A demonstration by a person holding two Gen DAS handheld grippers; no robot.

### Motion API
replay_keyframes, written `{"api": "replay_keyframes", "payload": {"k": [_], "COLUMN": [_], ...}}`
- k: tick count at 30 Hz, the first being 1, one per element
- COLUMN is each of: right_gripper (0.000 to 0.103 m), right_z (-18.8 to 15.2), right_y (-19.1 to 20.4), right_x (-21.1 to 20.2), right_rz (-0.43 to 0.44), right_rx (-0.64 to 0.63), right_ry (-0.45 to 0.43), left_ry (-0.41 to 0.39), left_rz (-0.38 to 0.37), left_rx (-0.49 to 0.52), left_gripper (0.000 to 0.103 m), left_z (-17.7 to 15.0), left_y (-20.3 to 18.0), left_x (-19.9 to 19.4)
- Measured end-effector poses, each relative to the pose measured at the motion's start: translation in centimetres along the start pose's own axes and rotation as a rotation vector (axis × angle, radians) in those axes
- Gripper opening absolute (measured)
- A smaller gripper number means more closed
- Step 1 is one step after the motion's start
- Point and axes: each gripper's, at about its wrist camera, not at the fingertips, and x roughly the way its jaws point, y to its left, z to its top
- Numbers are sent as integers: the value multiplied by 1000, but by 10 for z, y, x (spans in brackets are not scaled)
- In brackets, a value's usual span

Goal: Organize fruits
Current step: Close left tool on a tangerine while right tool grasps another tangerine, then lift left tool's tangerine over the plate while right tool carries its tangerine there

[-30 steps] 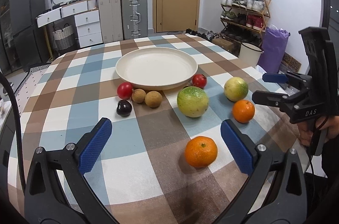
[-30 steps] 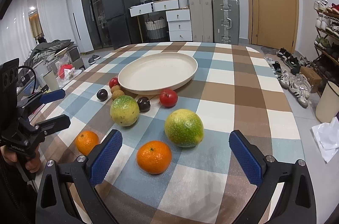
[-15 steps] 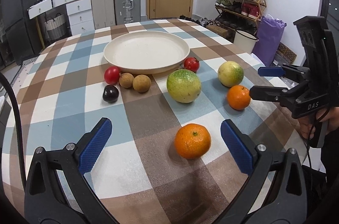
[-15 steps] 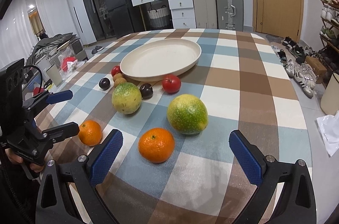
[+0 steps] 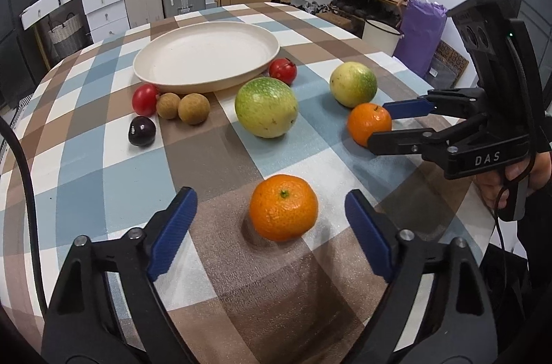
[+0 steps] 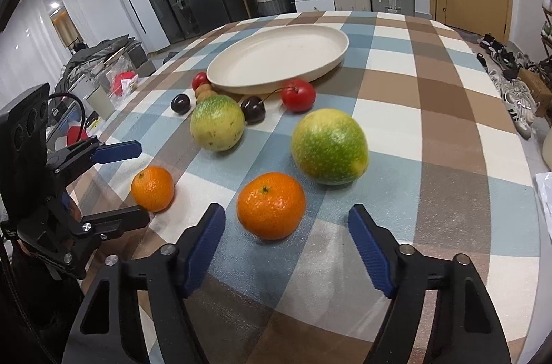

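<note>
A cream plate (image 5: pixel 207 53) sits empty on the checked table, also in the right wrist view (image 6: pixel 276 53). My left gripper (image 5: pixel 270 222) is open with an orange (image 5: pixel 283 207) between its blue pads, apart from them. My right gripper (image 6: pixel 286 231) is open around a second orange (image 6: pixel 271 204); it shows in the left wrist view (image 5: pixel 383 122) with that orange (image 5: pixel 367 122). Two green-yellow fruits (image 5: pixel 266 112) (image 5: pixel 353 83), two red tomatoes (image 5: pixel 145 99) (image 5: pixel 283 71), two brown longans (image 5: pixel 193 108) and a dark plum (image 5: pixel 142 131) lie by the plate.
The checked tablecloth (image 5: pixel 207 164) covers a round table whose edge curves close on both sides. A dark cherry with a stem (image 6: pixel 253 109) lies behind the nearer green fruit. Suitcases, drawers, a shoe rack and a fridge stand beyond the table.
Both grippers have moved forward and lower toward the table. Each orange now sits between its gripper's open pads, nearer than before. No fruit has moved.
</note>
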Motion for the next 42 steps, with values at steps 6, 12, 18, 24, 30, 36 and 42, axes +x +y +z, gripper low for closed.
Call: {"api": "replay_keyframes", "payload": {"k": [6, 12, 18, 24, 30, 36, 42], "right_gripper": [57, 45, 42, 41, 41, 41, 41], "right_z": [1, -1, -3, -1, 12, 28, 43], "right_y": [6, 11, 20, 28, 40, 45, 43], "right_x": [3, 3, 2, 0, -12, -23, -30], "right_rz": [-10, -15, -31, -15, 12, 30, 36], "right_rx": [-33, -61, -92, -117, -147, -159, -145], "right_ry": [4, 10, 3, -10, -72, -127, -165], "left_ry": [58, 52, 20, -30, -97, -153, -187], "left_rz": [-16, -30, -27, 13, 69, 110, 122], "left_rx": [5, -1, -31, -69, -118, -157, -170], "left_gripper": [41, 38, 37, 37, 37, 37, 38], "left_z": [2, 3, 6, 10, 17, 28, 43], "left_y": [-5, -5, 2, 11, 26, 37, 42], "left_x": [14, 15, 8, -4, -21, -35, -37]}}
